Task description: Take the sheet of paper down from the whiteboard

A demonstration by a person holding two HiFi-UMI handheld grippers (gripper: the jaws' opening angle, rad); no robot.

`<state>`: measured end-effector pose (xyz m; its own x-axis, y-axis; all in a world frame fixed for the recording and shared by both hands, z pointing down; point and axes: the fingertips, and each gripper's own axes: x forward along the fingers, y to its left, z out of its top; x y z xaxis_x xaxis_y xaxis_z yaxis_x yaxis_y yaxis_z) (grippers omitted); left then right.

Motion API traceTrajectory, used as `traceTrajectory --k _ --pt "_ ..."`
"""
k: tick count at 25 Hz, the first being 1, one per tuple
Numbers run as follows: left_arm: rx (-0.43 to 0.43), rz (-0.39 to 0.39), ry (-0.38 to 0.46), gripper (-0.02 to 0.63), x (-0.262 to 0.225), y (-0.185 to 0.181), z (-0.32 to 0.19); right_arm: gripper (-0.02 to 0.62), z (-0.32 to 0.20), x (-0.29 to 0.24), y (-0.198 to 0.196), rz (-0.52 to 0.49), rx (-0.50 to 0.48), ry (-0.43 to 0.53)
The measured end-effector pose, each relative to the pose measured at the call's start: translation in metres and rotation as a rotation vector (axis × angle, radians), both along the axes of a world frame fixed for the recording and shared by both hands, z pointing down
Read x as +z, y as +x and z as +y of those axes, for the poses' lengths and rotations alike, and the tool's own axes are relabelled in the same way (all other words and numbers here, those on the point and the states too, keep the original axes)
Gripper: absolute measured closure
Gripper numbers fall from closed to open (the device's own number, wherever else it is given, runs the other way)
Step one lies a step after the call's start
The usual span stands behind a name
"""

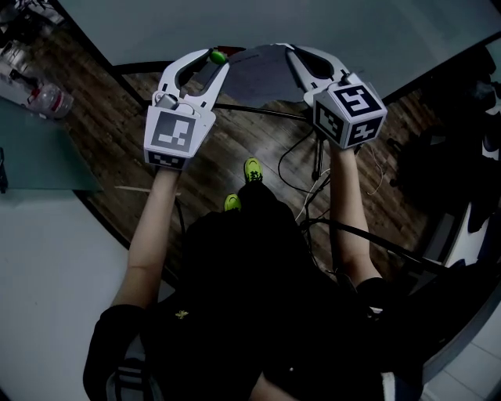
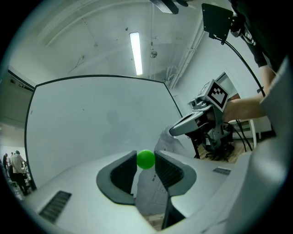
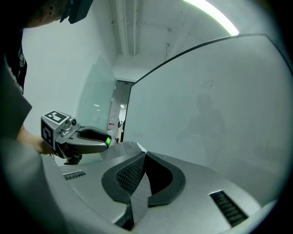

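Gripping opposite ends, the right gripper (image 1: 301, 61) and left gripper (image 1: 210, 64), which also pinched a green ball (image 1: 217, 55), held the sheet of paper (image 1: 262, 76), seemingly already off the whiteboard (image 1: 329, 22).

Paper (image 1: 262, 74) top centre, at the lower edge of the whiteboard (image 1: 329, 23), slung between the two grippers and bowed. Left gripper (image 1: 216, 61) on its left edge, green ball (image 1: 217, 55) at the jaw tips. Right gripper (image 1: 296, 53) on its right edge. Both forearms reach up the frame. Below: wood floor (image 1: 235, 133), cables (image 1: 301, 149), green shoes (image 1: 252, 168). Bottle (image 1: 48, 100) upper left.
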<state>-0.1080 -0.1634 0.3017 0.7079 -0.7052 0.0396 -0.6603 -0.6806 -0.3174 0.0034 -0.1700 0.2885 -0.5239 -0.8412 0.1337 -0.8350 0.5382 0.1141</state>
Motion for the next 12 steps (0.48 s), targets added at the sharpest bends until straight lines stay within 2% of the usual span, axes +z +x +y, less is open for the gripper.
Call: traceTrajectory --k 12 --pt "0.018 0.012 0.012 0.483 -0.0014 0.0049 0.0 0.574 -0.0002 -0.0009 0.0006 -0.036 0.007 0.016"
